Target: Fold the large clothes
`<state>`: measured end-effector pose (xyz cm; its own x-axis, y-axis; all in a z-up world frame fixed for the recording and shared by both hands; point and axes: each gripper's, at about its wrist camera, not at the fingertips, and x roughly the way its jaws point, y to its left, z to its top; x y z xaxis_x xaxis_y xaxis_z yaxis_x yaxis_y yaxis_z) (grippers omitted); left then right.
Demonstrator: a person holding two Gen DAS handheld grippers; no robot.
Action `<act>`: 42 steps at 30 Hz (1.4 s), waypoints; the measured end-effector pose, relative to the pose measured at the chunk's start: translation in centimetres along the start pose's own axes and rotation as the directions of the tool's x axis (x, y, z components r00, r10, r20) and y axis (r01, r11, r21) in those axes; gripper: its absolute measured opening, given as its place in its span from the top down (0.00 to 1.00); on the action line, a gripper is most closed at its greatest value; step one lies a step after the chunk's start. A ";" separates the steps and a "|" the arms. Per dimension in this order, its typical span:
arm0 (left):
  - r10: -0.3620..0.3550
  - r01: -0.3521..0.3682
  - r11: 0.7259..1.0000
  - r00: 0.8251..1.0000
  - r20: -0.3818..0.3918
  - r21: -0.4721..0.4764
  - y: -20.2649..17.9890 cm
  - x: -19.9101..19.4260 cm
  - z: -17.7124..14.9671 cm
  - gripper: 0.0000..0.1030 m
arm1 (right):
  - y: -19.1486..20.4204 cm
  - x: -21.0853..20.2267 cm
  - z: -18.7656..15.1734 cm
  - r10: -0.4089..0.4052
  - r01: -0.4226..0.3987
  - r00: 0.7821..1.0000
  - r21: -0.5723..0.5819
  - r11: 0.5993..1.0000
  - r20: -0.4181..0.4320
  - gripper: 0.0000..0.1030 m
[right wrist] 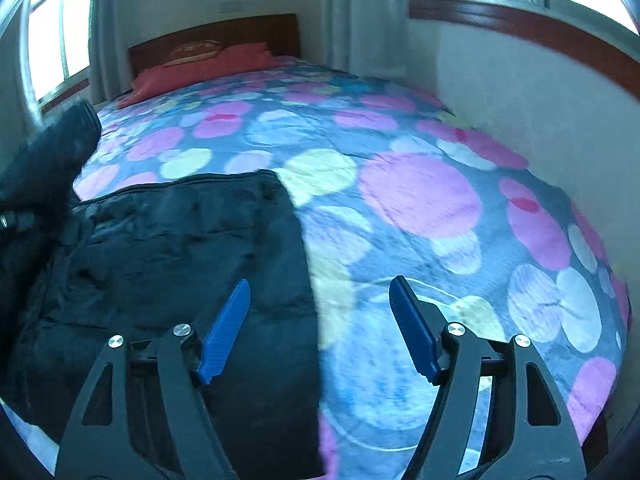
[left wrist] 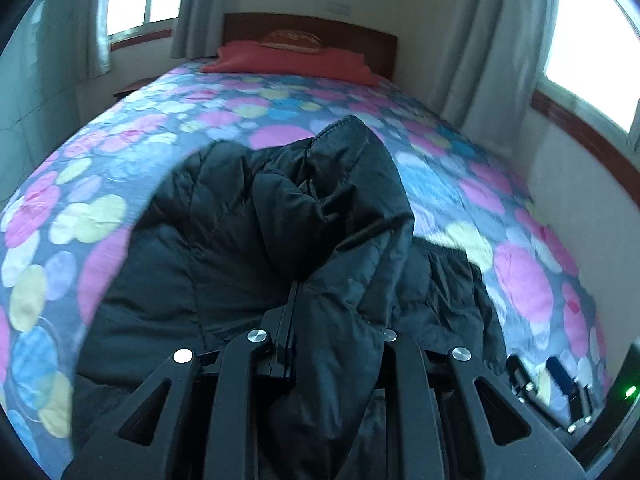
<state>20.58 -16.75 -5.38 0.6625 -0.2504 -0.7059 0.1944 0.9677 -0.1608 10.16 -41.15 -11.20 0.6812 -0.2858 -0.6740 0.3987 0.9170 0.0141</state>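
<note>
- Left wrist view: black quilted puffer jacket (left wrist: 248,240), glossy nylon shell, lying on the near part of a bed.
- Same view: one padded section, seemingly a sleeve (left wrist: 344,208), is lifted clear of the jacket body and drapes down through the left gripper (left wrist: 336,320), whose black fingers are nearly closed and pinch its fabric.
- Same view: bedspread (left wrist: 120,148) with pink, blue and yellow circles on grey; red pillow (left wrist: 288,60) against a dark wooden headboard (left wrist: 372,40); grey curtains (left wrist: 492,40) beside bright windows.
- Same view, lower right corner: part of the other tool, blue pads just visible.
- Right wrist view: right gripper (right wrist: 320,332), black arms with ribbed blue pads (right wrist: 228,332), jaws spread wide and empty, hovering above the jacket's right edge where it meets the bedspread.
- Same view: jacket body lies flat, with a straight seamed edge (right wrist: 180,184) on the far side; the raised section appears as a dark mass at far left (right wrist: 64,140).
- Same view: pale wall (right wrist: 520,100) runs close along the bed's far side.
- Handling, judged: light but bulky; soft, springy filling will puff back after pressing; shell is likely slippery.
- Hold points, judged: seams, hem or cuff, where the layers are stitched, should give a firmer pinch than a padded panel.
</note>
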 end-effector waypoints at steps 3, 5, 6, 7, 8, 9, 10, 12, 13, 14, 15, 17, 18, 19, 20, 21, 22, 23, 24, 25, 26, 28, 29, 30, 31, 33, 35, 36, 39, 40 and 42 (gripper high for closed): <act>-0.013 0.014 1.000 0.998 -0.059 0.018 -1.2 2.8 -2.2 0.82 | -1.0 0.4 -0.4 -0.006 0.006 1.000 0.007 1.000 -0.012 0.30; 0.001 0.002 0.999 0.998 -0.058 0.045 -2.0 3.8 -3.4 0.82 | -1.4 0.5 -0.7 -0.005 0.005 1.000 0.009 1.000 -0.019 0.30; 0.020 -0.017 0.997 0.999 -0.039 0.077 -2.5 4.0 -4.0 0.82 | -1.6 0.7 -0.7 -0.003 0.003 1.000 0.010 1.000 -0.022 0.30; 0.035 -0.032 0.995 0.999 -0.026 0.098 -2.8 4.0 -4.3 0.82 | -1.6 0.7 -0.8 0.001 -0.001 1.000 0.009 1.000 -0.026 0.30; 0.048 -0.046 0.992 0.999 -0.013 0.114 -3.1 3.9 -4.5 0.82 | -1.6 0.6 -0.8 0.005 -0.005 1.000 0.008 1.000 -0.029 0.30; 0.054 -0.054 0.991 0.999 -0.001 0.119 -3.3 3.6 -4.6 0.82 | -1.6 0.5 -0.9 0.005 -0.005 1.000 0.007 1.000 -0.028 0.30; 0.060 -0.060 0.991 0.998 0.005 0.121 -3.3 3.3 -4.5 0.82 | -1.6 0.4 -0.8 0.005 -0.005 1.000 0.006 1.000 -0.025 0.30; 0.072 -0.073 0.989 0.997 0.016 0.132 -3.5 2.5 -4.5 0.78 | -1.7 0.0 -0.7 0.006 -0.006 1.000 0.007 1.000 -0.019 0.30; 0.080 -0.082 0.986 0.997 0.021 0.144 -3.5 1.8 -4.4 0.76 | -1.7 -0.3 -0.6 0.009 -0.009 1.000 0.008 1.000 -0.016 0.30; 0.083 -0.085 0.985 0.996 0.022 0.149 -3.6 1.5 -4.3 0.75 | -1.7 -0.4 -0.5 0.013 -0.013 1.000 0.009 1.000 -0.014 0.30; 0.080 -0.083 0.985 0.997 0.021 0.151 -3.6 1.0 -4.2 0.68 | -1.5 -0.7 -0.4 0.016 -0.016 1.000 0.007 1.000 -0.011 0.30; 0.013 -0.015 0.992 1.000 0.016 0.129 -3.3 -0.5 -3.9 0.54 | -1.1 -1.3 -0.2 0.019 -0.019 1.000 -0.002 1.000 -0.003 0.30; -0.018 0.016 0.994 1.000 0.025 0.111 -2.9 -1.7 -3.8 0.49 | -0.8 -1.7 -0.1 0.021 -0.021 1.000 -0.009 1.000 0.003 0.30; -0.036 0.032 0.994 0.999 0.036 0.104 -2.7 -2.6 -3.7 0.49 | -0.5 -2.0 0.0 0.024 -0.024 1.000 -0.015 1.000 0.009 0.30; -0.052 0.047 0.994 0.998 0.045 0.100 -2.6 -3.4 -3.6 0.49 | -0.2 -2.4 0.1 0.029 -0.029 0.999 -0.020 0.999 0.014 0.30; -0.062 0.057 0.994 0.997 0.052 0.096 -2.4 -4.0 -3.4 0.49 | 0.1 -2.8 0.3 0.041 -0.040 0.999 -0.022 0.999 0.019 0.30; -0.071 0.065 0.994 0.995 0.067 0.085 -1.7 -5.1 -3.1 0.49 | 0.5 -3.2 0.4 0.054 -0.054 0.998 -0.023 0.998 0.023 0.30; -0.073 0.067 0.995 0.994 0.081 0.075 -1.1 -5.8 -2.9 0.49 | 0.9 -3.5 0.6 0.067 -0.066 0.997 -0.026 0.997 0.026 0.30; -0.073 0.067 0.996 0.992 0.104 0.058 0.2 -7.0 -2.5 0.49 | 1.5 -4.0 0.8 0.084 -0.083 0.996 -0.032 0.996 0.031 0.30; -0.067 0.062 0.997 0.990 0.121 0.044 0.9 -7.6 -2.3 0.48 | 2.0 -4.3 1.0 0.097 -0.096 0.995 -0.037 0.995 0.034 0.30; -0.052 0.051 0.999 0.988 0.146 0.016 2.5 -8.5 -2.0 0.46 | 2.8 -4.7 1.2 0.116 -0.114 0.993 -0.047 0.992 0.038 0.29; -0.021 0.030 0.998 0.983 0.181 -0.049 5.5 -9.6 -1.6 0.40 | 4.3 -5.2 1.5 0.151 -0.148 0.988 -0.064 0.987 0.038 0.29; 0.006 0.011 0.996 0.981 0.193 -0.090 7.6 -9.8 -1.4 0.40 | 5.3 -5.5 1.7 0.172 -0.169 0.985 -0.077 0.983 0.035 0.29; 0.043 -0.019 0.992 0.979 0.197 -0.122 9.4 -9.8 -1.3 0.40 | 6.3 -5.6 1.8 0.195 -0.191 0.980 -0.089 0.978 0.029 0.29; 0.074 -0.046 0.988 0.978 0.194 -0.147 10.8 -9.5 -1.3 0.40 | 7.2 -5.6 2.0 0.219 -0.216 0.976 -0.094 0.972 0.020 0.29; 0.121 -0.085 0.974 0.978 0.167 -0.209 14.4 -8.5 -1.6 0.40 | 9.1 -5.6 2.3 0.262 -0.261 0.965 -0.095 0.961 0.001 0.29; 0.148 -0.112 0.964 0.980 0.134 -0.243 16.7 -7.3 -2.1 0.40 | 10.9 -5.1 2.5 0.286 -0.287 0.958 -0.103 0.952 -0.022 0.29; 0.159 -0.127 0.957 0.981 0.107 -0.260 17.8 -6.4 -2.6 0.40 | 11.8 -4.7 2.6 0.298 -0.300 0.954 -0.104 0.948 -0.037 0.29; 0.145 -0.123 0.953 0.988 0.059 -0.277 19.3 -4.4 -3.7 0.40 | 13.9 -3.3 2.7 0.325 -0.333 0.941 -0.087 0.939 -0.098 0.29; 0.128 -0.110 0.954 0.991 0.048 -0.279 19.5 -4.1 -4.0 0.40 | 14.3 -2.9 2.8 0.330 -0.340 0.937 -0.082 0.937 -0.115 0.29; 0.081 -0.072 0.955 0.996 0.021 -0.287 19.6 -2.9 -4.8 0.40 | 15.0 -2.1 2.6 0.363 -0.376 0.918 -0.057 0.925 -0.156 0.29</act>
<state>19.01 3.14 -9.73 0.6913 -0.1713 -0.7019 -0.0695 0.9512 -0.3007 16.28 -27.51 -7.62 0.6747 0.1141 -0.7292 0.0782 0.9714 0.2244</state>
